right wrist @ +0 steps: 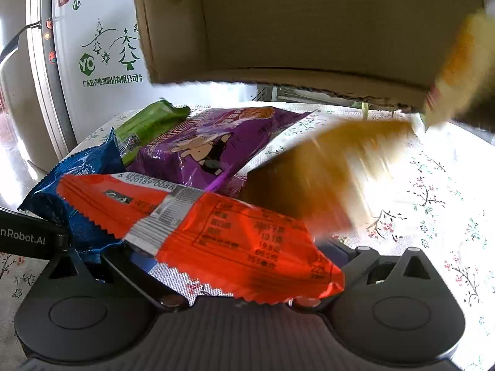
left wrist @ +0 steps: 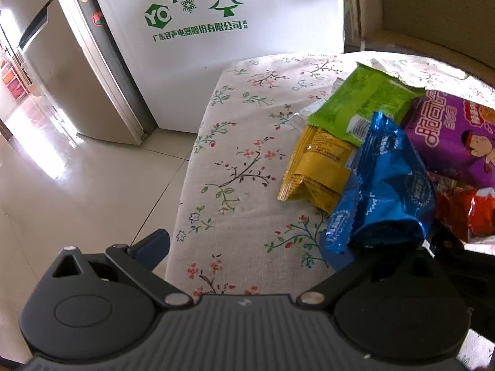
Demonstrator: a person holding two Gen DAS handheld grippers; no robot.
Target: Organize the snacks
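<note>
A pile of snack packs lies on the floral tablecloth [left wrist: 247, 142]: a yellow pack [left wrist: 315, 167], a green pack [left wrist: 368, 99], a purple bag [left wrist: 451, 136], a blue pack [left wrist: 386, 185] and a red pack [left wrist: 470, 213]. My left gripper [left wrist: 278, 241] is open; its right finger is hidden under the blue pack. In the right wrist view the red pack [right wrist: 222, 235] lies across my right gripper [right wrist: 235, 266] and hides both fingertips. A blurred orange-yellow pack [right wrist: 334, 170] is in motion just beyond it. The purple bag [right wrist: 216, 139], green pack [right wrist: 148, 120] and blue pack [right wrist: 80, 179] lie behind.
A cardboard box [right wrist: 309, 24] hangs open-side-down over the table's far side. A white fridge [left wrist: 198, 24] with green tree prints stands beyond the table's left end, with tiled floor [left wrist: 77, 191] beside it. The left gripper's arm [right wrist: 24, 238] shows at left.
</note>
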